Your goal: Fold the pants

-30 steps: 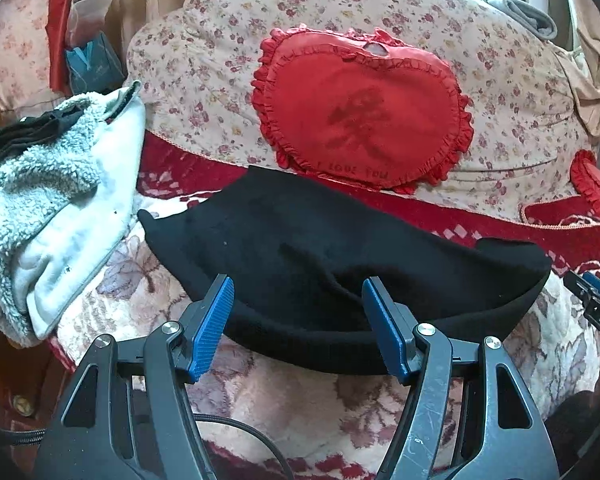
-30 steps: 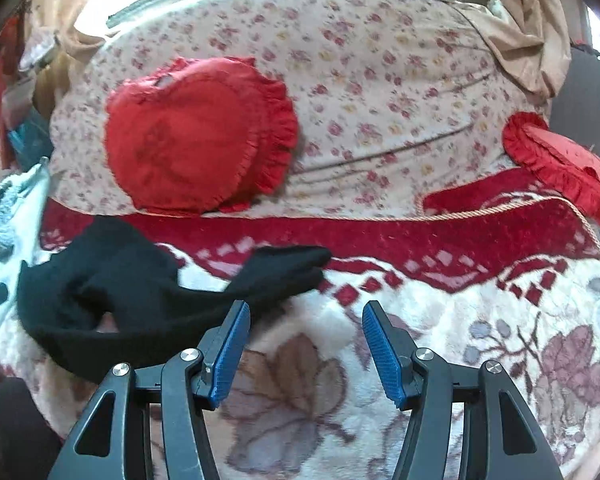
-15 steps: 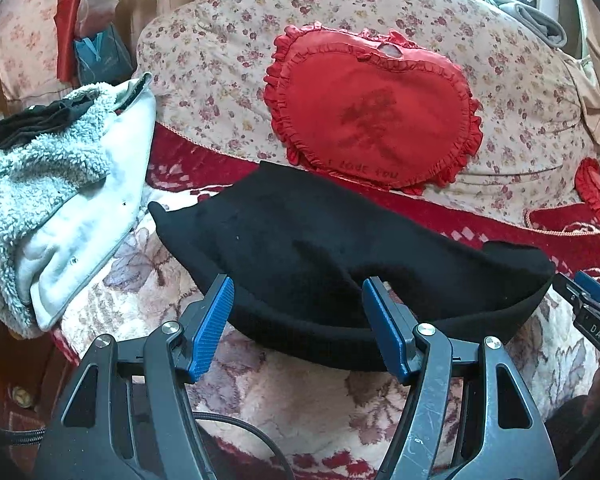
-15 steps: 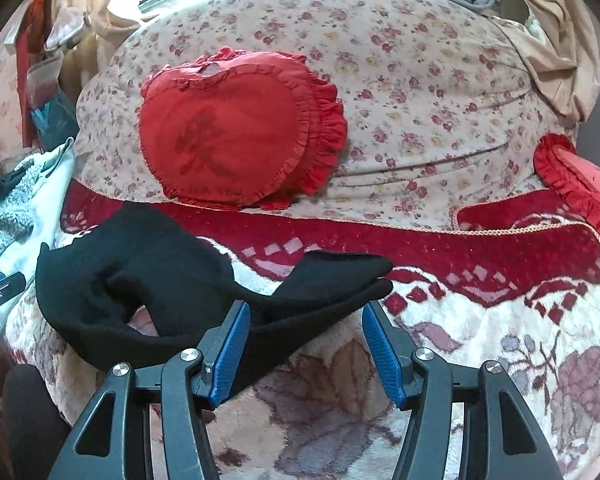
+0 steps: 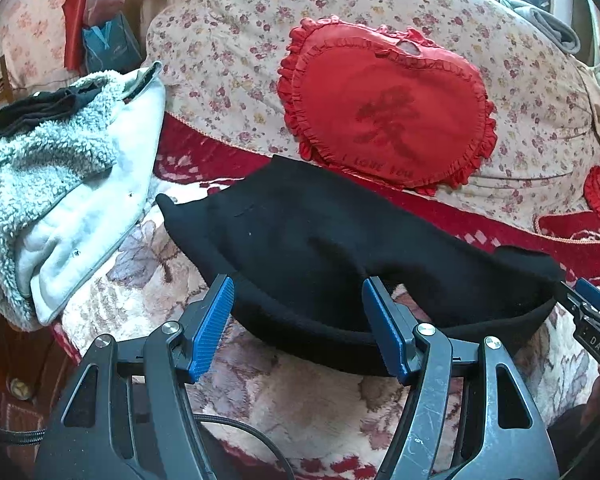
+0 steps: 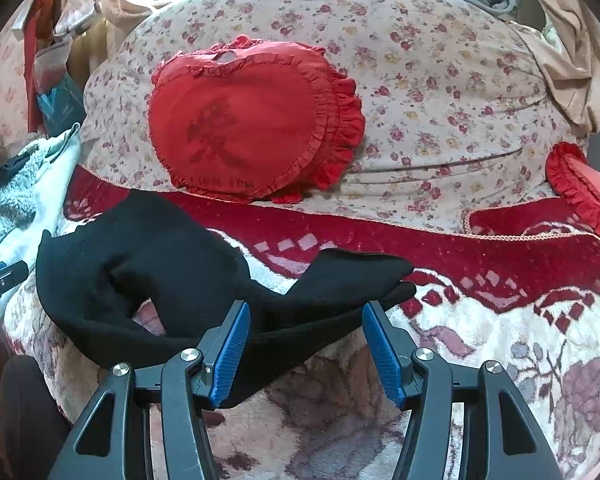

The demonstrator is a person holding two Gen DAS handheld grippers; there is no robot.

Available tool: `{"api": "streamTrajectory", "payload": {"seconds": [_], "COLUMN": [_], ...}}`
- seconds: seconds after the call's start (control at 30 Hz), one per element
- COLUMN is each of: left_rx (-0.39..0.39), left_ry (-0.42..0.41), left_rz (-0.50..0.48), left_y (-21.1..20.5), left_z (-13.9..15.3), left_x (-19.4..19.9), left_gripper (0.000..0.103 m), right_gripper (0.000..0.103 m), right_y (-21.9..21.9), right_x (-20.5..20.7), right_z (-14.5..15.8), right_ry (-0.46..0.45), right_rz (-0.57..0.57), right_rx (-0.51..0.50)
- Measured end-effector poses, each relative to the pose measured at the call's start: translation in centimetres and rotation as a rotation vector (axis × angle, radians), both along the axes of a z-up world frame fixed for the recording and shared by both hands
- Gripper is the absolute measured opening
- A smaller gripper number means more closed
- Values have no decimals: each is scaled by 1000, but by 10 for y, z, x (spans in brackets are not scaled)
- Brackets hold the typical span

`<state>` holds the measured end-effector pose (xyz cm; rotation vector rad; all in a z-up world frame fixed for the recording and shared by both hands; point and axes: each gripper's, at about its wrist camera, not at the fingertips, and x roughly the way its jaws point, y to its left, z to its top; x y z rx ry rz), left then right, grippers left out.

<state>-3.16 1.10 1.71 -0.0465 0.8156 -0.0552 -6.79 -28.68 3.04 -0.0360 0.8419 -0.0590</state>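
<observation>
- Both views closer on black pants than before.
- left gripper, right gripper: jaws apart, empty.
- Soft knit; frilly heart cushion at 12 o'clock.

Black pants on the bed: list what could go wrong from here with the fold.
1. Both grippers, left and right, have open jaws over the near edge of the black pants; closing could catch only one layer.
2. The pants lie bunched, with one end curled up, so creases may get folded in.
3. The plush blanket under them is soft, and the jaws might pinch it too.
</observation>
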Motion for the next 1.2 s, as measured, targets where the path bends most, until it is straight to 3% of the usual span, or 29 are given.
{"api": "streamTrajectory", "payload": {"seconds": [0.27,0.4,0.57,0.8,0.97,1.07,1.2], "left_rx": [-3,-42,-110,-171,-207,-183,-215], "left_ry": [9,43,95,169,209,242,266], "left_rz": [46,87,142,206,208,211,249], "left_y": [24,50,84,115,121,122,134], "left_z": [-4,-7,-11,-31,-47,-59,-71], "left_x": [13,29,54,81,102,116,127], "left_gripper": [67,67,67,67,67,67,67], "right_gripper": [57,57,57,57,57,57,57], "right_y": [7,20,51,123,172,194,214], "right_x": [6,5,9,4,4,11,23], "right_z": [-3,0,-3,-18,-35,-50,-75], "right_ry": [9,-12,4,46,79,95,138], "right_rz": [27,99,261,532,691,734,759], "right_rx": [10,58,150,170,115,69,10]}}
